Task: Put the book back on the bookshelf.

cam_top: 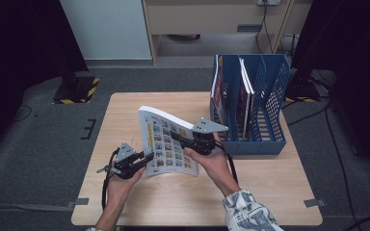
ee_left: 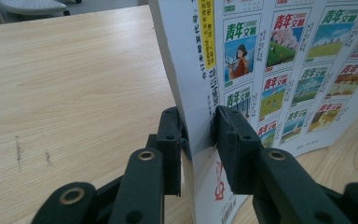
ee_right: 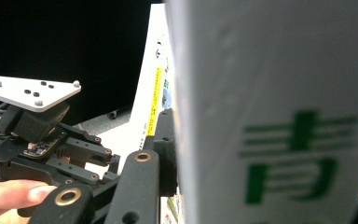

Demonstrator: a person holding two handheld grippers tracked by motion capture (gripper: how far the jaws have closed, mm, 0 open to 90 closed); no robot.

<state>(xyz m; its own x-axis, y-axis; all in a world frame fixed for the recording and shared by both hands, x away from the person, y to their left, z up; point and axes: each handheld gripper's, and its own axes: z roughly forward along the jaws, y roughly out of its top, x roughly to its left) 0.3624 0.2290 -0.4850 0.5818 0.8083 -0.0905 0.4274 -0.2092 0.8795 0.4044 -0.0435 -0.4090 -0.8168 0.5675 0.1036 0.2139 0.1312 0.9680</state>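
Note:
A white magazine (cam_top: 166, 142) with a grid of small colour covers is held tilted above the wooden table (cam_top: 125, 110). My left gripper (cam_top: 148, 156) is shut on its lower left corner. In the left gripper view both jaws pinch the magazine (ee_left: 284, 70) at its edge, my left gripper (ee_left: 198, 135) clamped tight. My right gripper (cam_top: 177, 136) is shut on the magazine's right side. In the right gripper view the magazine (ee_right: 270, 116) looms close and blurred, one black finger (ee_right: 165, 144) presses against it, and the other finger is hidden behind it.
A blue file rack (cam_top: 270, 96) stands at the table's right rear, with thin magazines (cam_top: 243, 98) upright in its slots. Bare tabletop lies to the left and in front. Dark stands and cables sit on the floor around the table.

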